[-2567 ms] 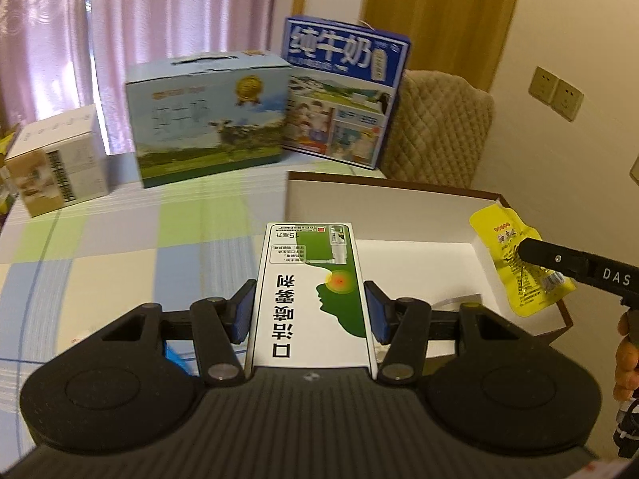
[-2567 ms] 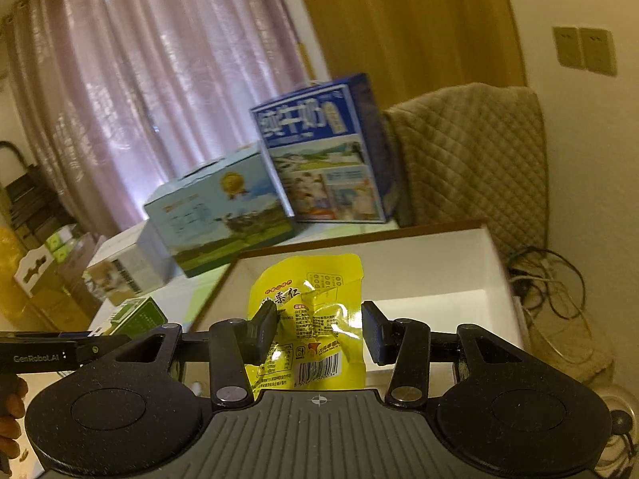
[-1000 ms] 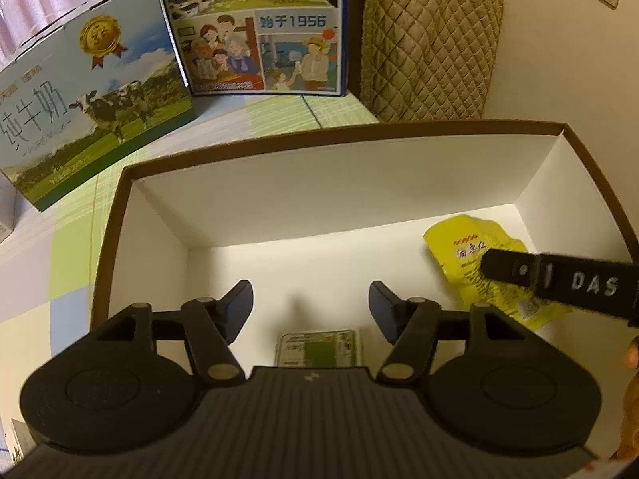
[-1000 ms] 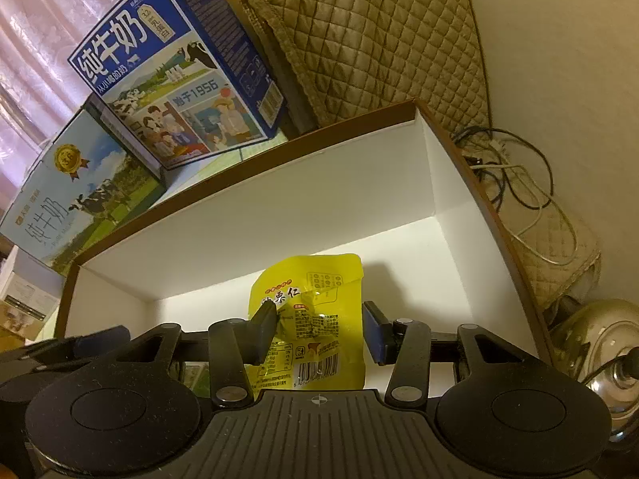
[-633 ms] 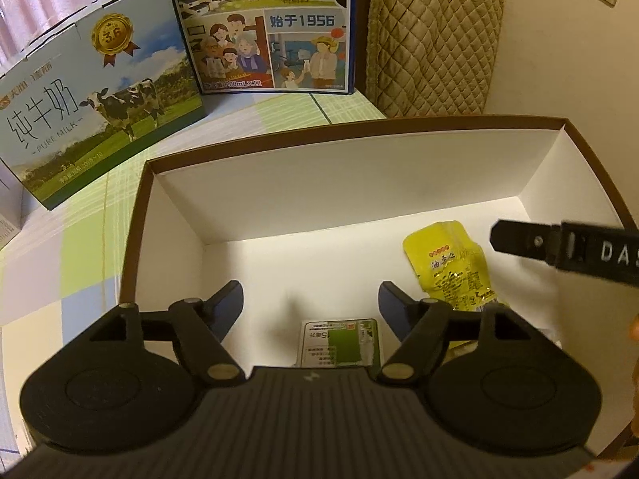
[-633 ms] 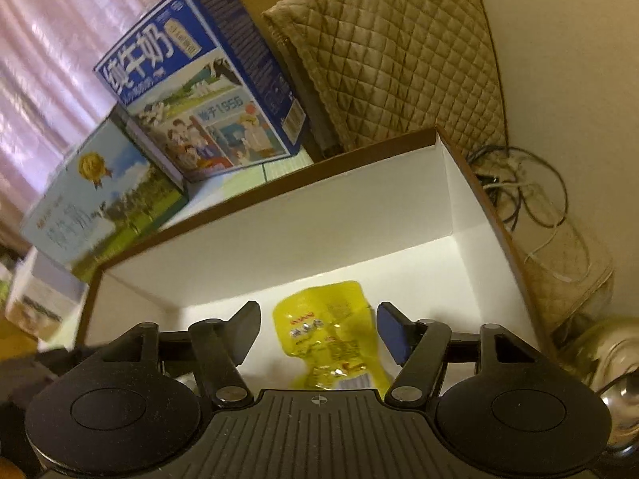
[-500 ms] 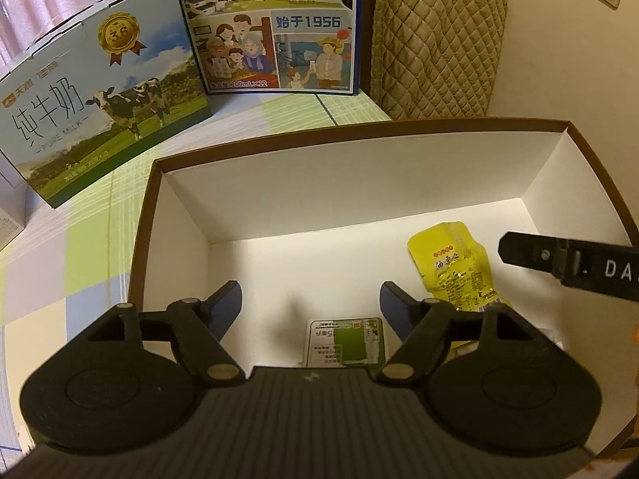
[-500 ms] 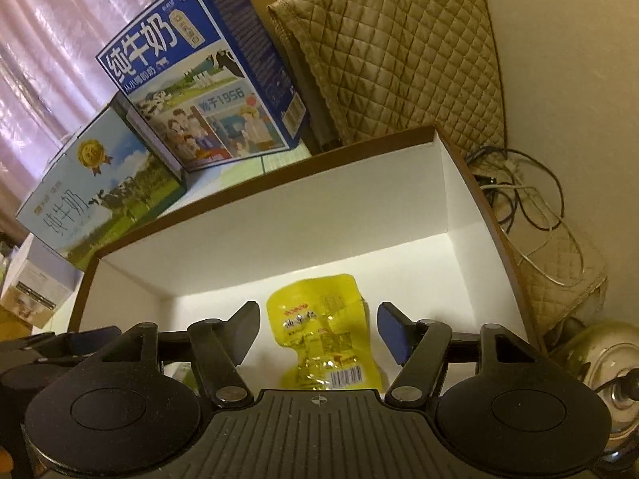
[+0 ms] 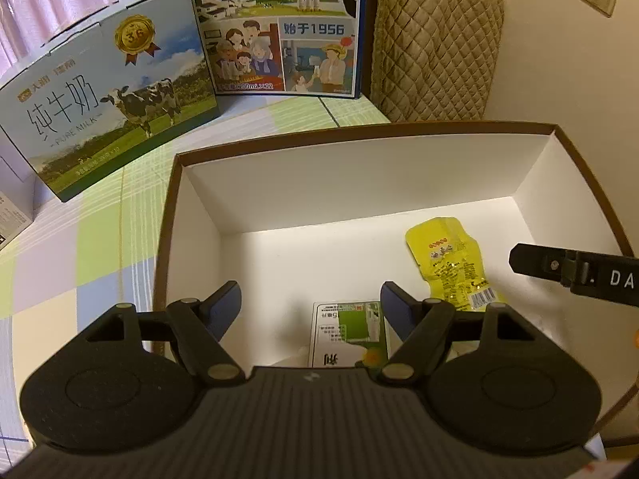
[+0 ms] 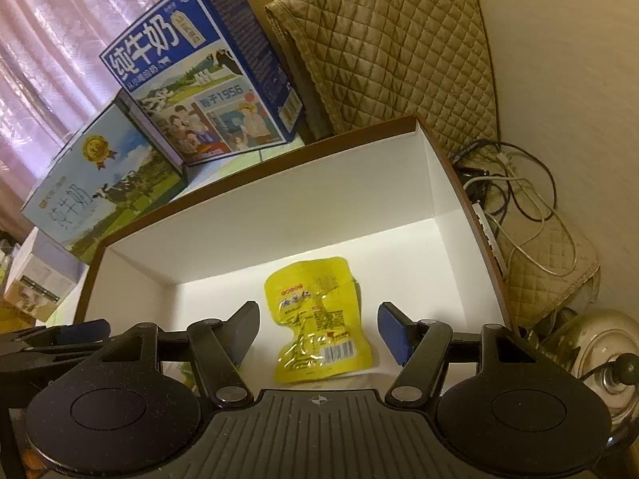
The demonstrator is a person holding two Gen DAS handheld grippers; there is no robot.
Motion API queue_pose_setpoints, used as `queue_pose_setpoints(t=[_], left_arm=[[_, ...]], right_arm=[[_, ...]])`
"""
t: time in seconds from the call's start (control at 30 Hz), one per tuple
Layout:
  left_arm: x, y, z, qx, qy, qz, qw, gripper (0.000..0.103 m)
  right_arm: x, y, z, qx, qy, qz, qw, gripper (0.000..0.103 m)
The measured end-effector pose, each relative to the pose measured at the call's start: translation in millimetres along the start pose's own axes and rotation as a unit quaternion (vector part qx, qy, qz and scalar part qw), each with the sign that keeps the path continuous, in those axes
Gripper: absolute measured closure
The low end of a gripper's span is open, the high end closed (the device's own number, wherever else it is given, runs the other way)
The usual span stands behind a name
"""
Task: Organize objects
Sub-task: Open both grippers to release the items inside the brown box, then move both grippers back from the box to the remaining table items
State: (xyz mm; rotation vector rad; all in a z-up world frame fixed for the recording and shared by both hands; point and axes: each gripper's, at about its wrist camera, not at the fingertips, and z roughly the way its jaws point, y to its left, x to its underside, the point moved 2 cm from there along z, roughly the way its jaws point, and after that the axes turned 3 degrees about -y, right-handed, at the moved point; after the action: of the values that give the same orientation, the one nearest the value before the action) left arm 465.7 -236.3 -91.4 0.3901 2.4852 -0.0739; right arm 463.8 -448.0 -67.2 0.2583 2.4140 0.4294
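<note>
A white box with a brown rim [image 9: 359, 131] [image 10: 255, 175] stands open on the checked tablecloth. On its floor lie a green and white carton [image 9: 349, 329] and a yellow snack pouch [image 9: 449, 261] [image 10: 317, 331]. My left gripper [image 9: 310, 303] hangs open above the box, the carton just below its right finger. My right gripper [image 10: 317, 329] is open too, with the pouch lying flat on the box floor between its fingers, untouched. In the left wrist view one finger of the right gripper [image 9: 575, 273] juts in from the right beside the pouch.
Two milk cartons stand behind the box: a light blue one with a cow [image 9: 104, 99] and a dark blue one [image 9: 279, 28]. A quilted chair back [image 9: 435, 40], cables [image 10: 515, 199] and a metal kettle [image 10: 599, 359] are at the right. A small white box [image 10: 36, 287] sits far left.
Both grippers opened and let go: the carton and the pouch now lie on the box floor. Both grippers have since pulled back and up a little from the box.
</note>
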Motion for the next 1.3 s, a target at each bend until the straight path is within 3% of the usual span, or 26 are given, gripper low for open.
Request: queue_pose_setpoints(t=[0.53, 0.9, 1.3], left_arm=[[19.6, 12.6, -90.4, 0.046, -0.053, -0.012, 0.9975, 0.025], [56.9, 24.5, -161.1, 0.07, -0.087, -0.018, 0.9936, 0.024], [108.4, 60.9, -230.5, 0.08, -0.111, -0.053, 0.9891, 0.023]], right_arm=[[21.8, 25.1, -74.7, -0.032, -0.037, -0.034, 0.998, 0.04], [50.0, 45.3, -135.9, -0.063, -0.057, -0.042, 0.995, 0.039], [99.9, 83.4, -174.5, -0.106, -0.032, -0.073, 0.991, 0.037]])
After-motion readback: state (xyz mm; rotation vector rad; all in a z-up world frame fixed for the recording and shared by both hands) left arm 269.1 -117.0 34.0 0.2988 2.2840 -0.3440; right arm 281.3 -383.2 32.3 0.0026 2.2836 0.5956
